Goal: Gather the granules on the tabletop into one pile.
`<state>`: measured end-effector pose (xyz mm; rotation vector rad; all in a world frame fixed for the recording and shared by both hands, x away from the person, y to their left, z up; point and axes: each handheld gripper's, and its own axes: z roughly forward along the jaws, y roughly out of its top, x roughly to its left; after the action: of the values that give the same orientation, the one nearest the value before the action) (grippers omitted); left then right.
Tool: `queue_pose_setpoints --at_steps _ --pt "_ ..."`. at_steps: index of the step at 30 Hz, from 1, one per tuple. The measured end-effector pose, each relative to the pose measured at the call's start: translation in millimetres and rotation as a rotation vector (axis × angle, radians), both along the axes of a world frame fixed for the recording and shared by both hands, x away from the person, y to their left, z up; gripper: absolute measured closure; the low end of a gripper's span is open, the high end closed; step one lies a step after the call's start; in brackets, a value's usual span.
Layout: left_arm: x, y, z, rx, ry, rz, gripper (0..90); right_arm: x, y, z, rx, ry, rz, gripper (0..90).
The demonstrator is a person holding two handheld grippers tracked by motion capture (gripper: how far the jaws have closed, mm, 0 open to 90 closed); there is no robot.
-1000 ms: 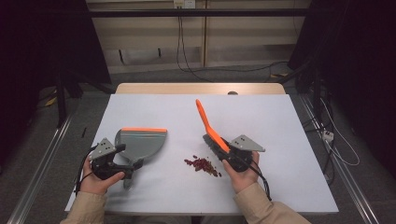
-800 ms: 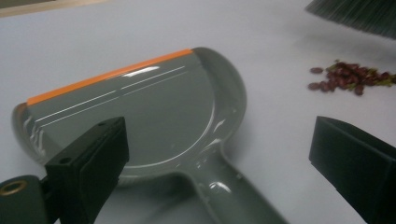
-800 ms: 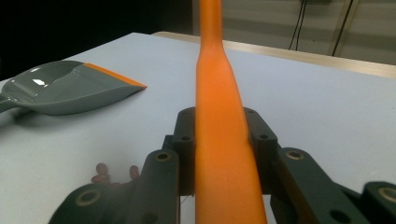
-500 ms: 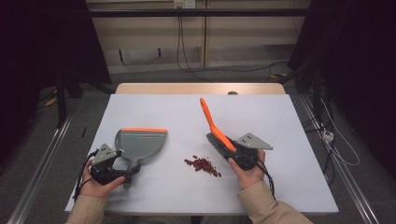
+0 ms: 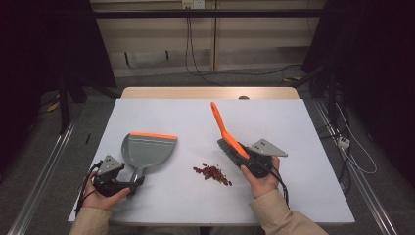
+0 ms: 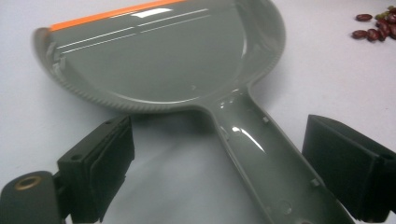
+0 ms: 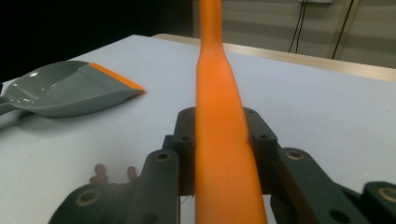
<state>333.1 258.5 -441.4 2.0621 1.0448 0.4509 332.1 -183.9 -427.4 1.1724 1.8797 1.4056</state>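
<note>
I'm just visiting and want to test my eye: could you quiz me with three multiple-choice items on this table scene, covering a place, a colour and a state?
1. Where do the red beans lie?
A. between dustpan and brush
B. inside the dustpan
C. on the floor

2. What colour is the dustpan's front lip?
A. blue
B. orange
C. white

3. How does the right gripper stand?
A. open, holding nothing
B. shut on the brush
C. lying unheld

Answers: 1 A, the pile sits on bare table between them; 2 B, an orange strip edges the grey pan; 3 B, its jaws clamp the orange handle.

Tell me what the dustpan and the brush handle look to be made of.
Dustpan: likely moulded grey plastic, glossy, with sharp light streaks on its pan; the orange lip looks like a softer strip, unconfirmed. Brush handle: smooth orange plastic, more matte, with only a faint sheen.
</note>
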Motion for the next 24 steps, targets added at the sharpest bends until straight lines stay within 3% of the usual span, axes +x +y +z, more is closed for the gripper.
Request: queue_pose_setpoints --at_steps 5,8,15,21,24 --pt "2.0 8.4 -0.1 -0.002 0.002 0.018 14.4 -0.2 -1.8 0.6 0.003 -0.002 -0.007 71.0" --pt "3.4 12.1 0.4 0.011 -0.009 0.023 21.6 0.1 -2.2 0.6 0.005 -0.002 -0.007 71.0" --pt "13.5 9.2 -4.5 0.023 0.002 -0.048 35.5 0.8 -2.1 0.5 0.009 0.003 -0.003 71.0" --pt "18.0 9.9 -4.9 0.004 0.007 -0.103 56.0 1.2 -3.4 0.7 0.012 0.005 -0.002 71.0" --pt "20.6 12.1 -4.3 -0.007 0.014 -0.095 60.2 1.1 -3.8 1.0 0.018 0.008 -0.001 71.0"
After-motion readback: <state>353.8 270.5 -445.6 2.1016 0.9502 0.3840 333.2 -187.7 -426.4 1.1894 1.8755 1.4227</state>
